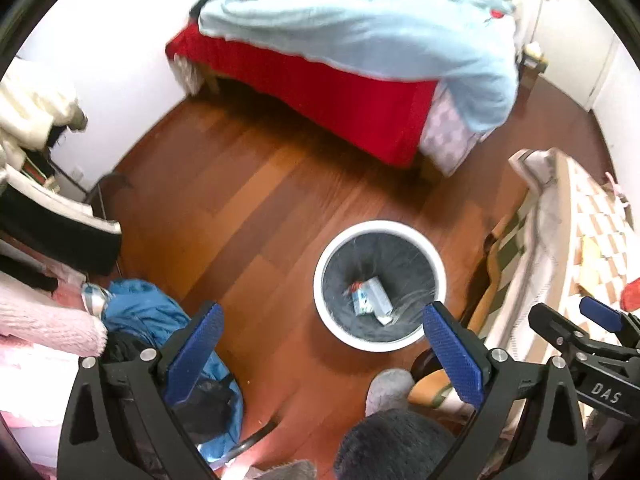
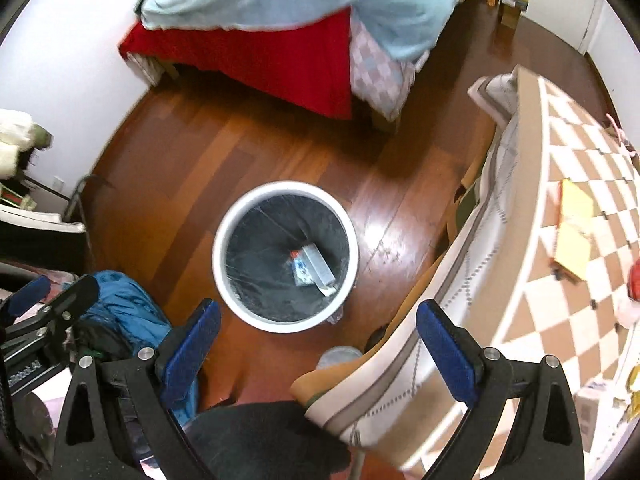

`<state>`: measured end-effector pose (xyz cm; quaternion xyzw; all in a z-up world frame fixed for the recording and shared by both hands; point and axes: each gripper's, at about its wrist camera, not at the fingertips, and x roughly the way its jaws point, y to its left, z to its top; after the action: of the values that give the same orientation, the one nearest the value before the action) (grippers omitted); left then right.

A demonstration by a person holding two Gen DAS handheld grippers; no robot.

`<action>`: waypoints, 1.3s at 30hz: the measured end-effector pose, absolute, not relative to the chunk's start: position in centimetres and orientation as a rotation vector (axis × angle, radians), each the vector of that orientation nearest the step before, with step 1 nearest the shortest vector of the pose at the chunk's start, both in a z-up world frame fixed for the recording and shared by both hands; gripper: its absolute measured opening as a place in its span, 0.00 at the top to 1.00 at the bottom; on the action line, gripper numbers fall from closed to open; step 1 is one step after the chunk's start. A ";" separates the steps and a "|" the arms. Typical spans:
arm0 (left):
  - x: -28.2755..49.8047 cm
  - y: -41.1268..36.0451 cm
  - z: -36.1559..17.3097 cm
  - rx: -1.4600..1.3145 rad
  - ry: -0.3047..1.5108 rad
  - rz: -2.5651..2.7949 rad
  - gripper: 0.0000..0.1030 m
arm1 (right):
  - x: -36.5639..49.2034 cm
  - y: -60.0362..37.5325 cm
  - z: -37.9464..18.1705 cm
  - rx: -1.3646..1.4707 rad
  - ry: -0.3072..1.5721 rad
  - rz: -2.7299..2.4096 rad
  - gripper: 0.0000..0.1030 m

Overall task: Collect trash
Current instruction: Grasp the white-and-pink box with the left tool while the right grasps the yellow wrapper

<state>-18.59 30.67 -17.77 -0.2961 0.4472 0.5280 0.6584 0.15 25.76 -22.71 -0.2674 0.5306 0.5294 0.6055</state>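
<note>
A round white trash bin (image 1: 320,276) with a dark liner stands on the wooden floor; it also shows in the right wrist view (image 2: 218,248). Small boxes and wrappers (image 1: 370,300) lie at its bottom, seen too in the right wrist view (image 2: 314,270). My left gripper (image 1: 324,354) is open and empty, held high above the floor just near the bin. My right gripper (image 2: 320,348) is open and empty, above the bin's near side. The right gripper also shows at the right edge of the left wrist view (image 1: 576,320).
A bed (image 1: 320,96) with a red skirt and light blue blanket stands at the back. A table with a checkered cloth (image 2: 560,200) is at the right, with a yellow item (image 2: 574,232) on it. A blue jacket (image 1: 152,320) and piled clothes lie at the left.
</note>
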 end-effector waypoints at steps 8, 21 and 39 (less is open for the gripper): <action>-15.6 25.5 -11.6 -0.604 0.909 1.142 0.01 | 4.0 18.6 -14.0 -0.417 1.144 1.244 0.04; 3.6 14.8 -17.6 -0.622 1.079 0.815 0.01 | 21.0 -2.9 -14.9 -0.156 1.201 0.834 0.04; 21.1 5.0 -30.5 -0.819 1.279 0.661 0.52 | 39.4 -18.8 -27.0 -0.158 1.327 0.443 0.09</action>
<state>21.09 5.02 -30.53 -0.3644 0.5688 0.2940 0.6762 39.39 -18.85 -27.02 -0.0728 0.6100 0.2037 0.7623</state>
